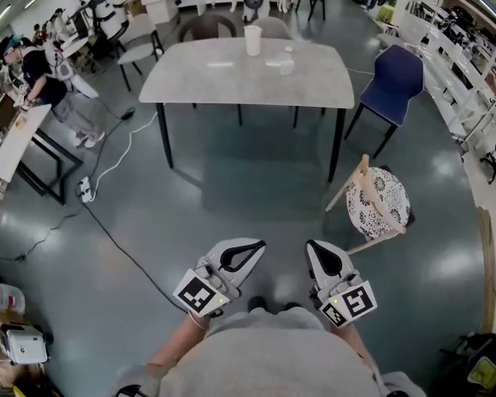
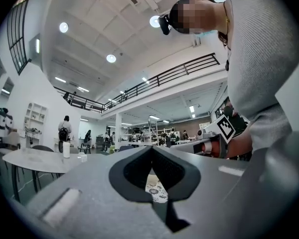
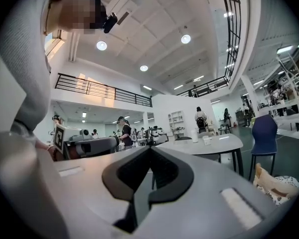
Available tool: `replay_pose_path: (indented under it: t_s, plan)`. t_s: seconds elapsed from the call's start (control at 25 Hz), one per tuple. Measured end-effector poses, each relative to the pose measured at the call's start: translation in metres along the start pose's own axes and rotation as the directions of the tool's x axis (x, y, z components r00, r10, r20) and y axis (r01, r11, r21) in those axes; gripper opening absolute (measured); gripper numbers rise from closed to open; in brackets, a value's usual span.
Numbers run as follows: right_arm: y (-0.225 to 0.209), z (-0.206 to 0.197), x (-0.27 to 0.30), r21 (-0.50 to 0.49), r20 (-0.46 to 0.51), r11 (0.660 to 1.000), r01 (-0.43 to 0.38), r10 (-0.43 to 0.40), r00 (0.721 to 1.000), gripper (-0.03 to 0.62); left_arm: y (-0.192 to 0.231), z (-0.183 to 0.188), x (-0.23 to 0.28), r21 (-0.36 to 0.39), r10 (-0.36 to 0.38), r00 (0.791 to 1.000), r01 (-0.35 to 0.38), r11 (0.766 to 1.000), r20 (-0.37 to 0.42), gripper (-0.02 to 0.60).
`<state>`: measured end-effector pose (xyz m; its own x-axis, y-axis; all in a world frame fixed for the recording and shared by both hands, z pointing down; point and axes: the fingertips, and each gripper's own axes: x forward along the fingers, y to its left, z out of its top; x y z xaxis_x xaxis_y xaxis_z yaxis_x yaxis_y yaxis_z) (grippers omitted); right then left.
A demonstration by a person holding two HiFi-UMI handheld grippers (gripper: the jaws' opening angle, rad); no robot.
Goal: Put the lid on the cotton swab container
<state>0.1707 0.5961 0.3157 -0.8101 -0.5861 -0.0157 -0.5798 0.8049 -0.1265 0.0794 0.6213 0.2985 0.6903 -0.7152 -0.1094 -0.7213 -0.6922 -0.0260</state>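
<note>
Far ahead stands a grey table [image 1: 231,85]. On it are a tall white cylindrical container [image 1: 253,40], a small round pale piece [image 1: 288,50] and a small clear pot [image 1: 286,66]; which one is the lid I cannot tell at this distance. My left gripper [image 1: 246,251] and right gripper [image 1: 321,255] are held close to my body, far from the table, both shut with nothing between the jaws. The left gripper view shows its closed jaws [image 2: 151,151], with the table [image 2: 35,159] at the left. The right gripper view shows closed jaws [image 3: 149,151] and the white container [image 3: 195,135] beyond.
A blue chair [image 1: 397,77] stands right of the table. A wooden stool with a lace cushion [image 1: 379,203] is on the floor ahead to my right. A cable and power strip [image 1: 87,190] lie at the left, near a person at a desk [image 1: 41,77].
</note>
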Motion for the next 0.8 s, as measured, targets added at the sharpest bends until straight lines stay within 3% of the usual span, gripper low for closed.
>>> replay_pose_path:
  t_s: [0.52, 0.8]
  plan:
    - [-0.016, -0.003, 0.014, 0.015, -0.032, 0.999, 0.051, -0.051, 0.998, 0.000, 0.023, -0.005, 0.007, -0.050, -0.022, 1.000, 0.022, 0.999, 0.014, -0.004]
    - [-0.033, -0.013, 0.046, 0.042, -0.060, 0.999, 0.008, -0.005, 0.998, 0.000, 0.057, -0.012, 0.018, -0.052, 0.018, 0.999, -0.019, 0.998, -0.027, -0.003]
